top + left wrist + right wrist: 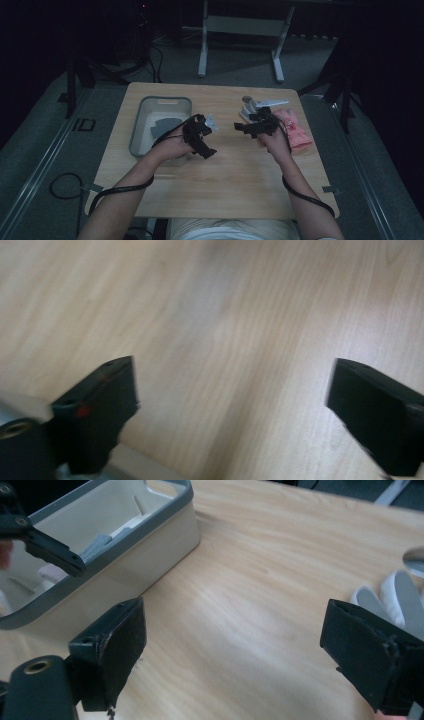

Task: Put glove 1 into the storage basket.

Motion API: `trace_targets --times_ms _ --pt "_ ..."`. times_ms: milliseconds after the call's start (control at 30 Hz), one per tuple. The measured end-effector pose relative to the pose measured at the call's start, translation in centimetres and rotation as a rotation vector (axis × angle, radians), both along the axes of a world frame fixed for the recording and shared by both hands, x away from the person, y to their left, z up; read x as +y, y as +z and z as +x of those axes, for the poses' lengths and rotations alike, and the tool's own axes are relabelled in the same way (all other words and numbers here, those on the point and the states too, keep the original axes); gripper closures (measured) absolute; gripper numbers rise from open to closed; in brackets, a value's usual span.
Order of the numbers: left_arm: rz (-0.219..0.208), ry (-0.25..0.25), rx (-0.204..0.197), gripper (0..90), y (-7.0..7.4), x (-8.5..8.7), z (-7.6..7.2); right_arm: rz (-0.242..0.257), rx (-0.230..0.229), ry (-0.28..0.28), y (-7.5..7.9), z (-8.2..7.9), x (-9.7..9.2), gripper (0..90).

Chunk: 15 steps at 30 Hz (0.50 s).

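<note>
Hand-held gripper over half-hidden bin

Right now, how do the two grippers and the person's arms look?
Both the left gripper and the right gripper are black, each with two blocky black jaws; red marks show on one left jaw. A black cable trails from each along the forearm. The forearms are bare, with no sleeves visible.

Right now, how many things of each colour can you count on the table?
Grey: 1, the bin
Pink: 1, the cloth
White and grey: 1, a cluster of pieces, too small to tell apart
Black: 2, the left hand-held gripper and right hand-held gripper
Total: 5
</note>
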<state>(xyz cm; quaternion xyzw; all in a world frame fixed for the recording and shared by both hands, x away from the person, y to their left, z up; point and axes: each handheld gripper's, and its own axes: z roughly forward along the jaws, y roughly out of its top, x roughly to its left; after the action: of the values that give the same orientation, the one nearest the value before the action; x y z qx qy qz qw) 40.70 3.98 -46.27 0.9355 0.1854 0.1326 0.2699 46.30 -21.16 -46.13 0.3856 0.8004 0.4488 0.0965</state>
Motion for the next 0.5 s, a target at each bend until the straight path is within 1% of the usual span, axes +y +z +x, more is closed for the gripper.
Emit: trace_targets --times_ms 33,67,133,167,200,233,300,367,400,433,467,500 --pt "0.006 0.002 0.001 1.8 -0.1 -0.4 -0.1 0.013 -0.004 -0.016 0.0 0.0 -0.3 10.6" --pt "0.011 0.005 -0.008 1.7 -0.2 -0.6 -0.2 0.014 -0.004 -0.018 0.0 -0.1 -0.6 10.6" --pt "-0.002 -0.007 0.003 1.7 -0.4 -1.2 -0.5 0.007 -0.022 -0.026 0.0 -0.2 -1.1 11.2" --pt "0.006 -0.004 -0.009 1.7 -0.6 -1.4 -0.6 0.004 -0.025 -0.029 0.1 -0.2 -1.2 13.8" --pt "0.006 -0.004 -0.009 1.7 -0.6 -1.4 -0.6 0.004 -0.025 -0.029 0.1 -0.2 -1.2 13.8" --pt "0.016 -0.001 -0.062 1.7 -1.3 -2.2 -1.0 -0.010 -0.045 -0.055 0.2 -0.1 -2.0 22.5" --pt "0.006 -0.010 -0.063 1.7 -1.7 -2.5 -1.4 -0.009 -0.051 -0.072 0.3 0.1 -2.7 29.4" --pt "0.005 -0.018 -0.068 1.7 -1.9 -2.7 -1.6 -0.029 -0.076 -0.095 0.4 0.2 -3.4 35.2" --pt "-0.004 -0.026 -0.081 1.7 -2.4 -3.1 -2.2 -0.039 -0.082 -0.102 0.5 0.3 -3.6 38.4" --pt "-0.013 -0.036 -0.086 1.7 -2.6 -3.2 -2.4 -0.052 -0.089 -0.113 0.5 0.5 -4.0 40.5" --pt "-0.035 -0.038 -0.080 1.7 -2.8 -3.3 -2.7 -0.058 -0.081 -0.119 0.5 0.6 -4.3 42.5" --pt "-0.046 -0.038 -0.071 1.7 -3.1 -3.4 -2.9 -0.065 -0.080 -0.129 0.4 0.8 -4.6 45.6"
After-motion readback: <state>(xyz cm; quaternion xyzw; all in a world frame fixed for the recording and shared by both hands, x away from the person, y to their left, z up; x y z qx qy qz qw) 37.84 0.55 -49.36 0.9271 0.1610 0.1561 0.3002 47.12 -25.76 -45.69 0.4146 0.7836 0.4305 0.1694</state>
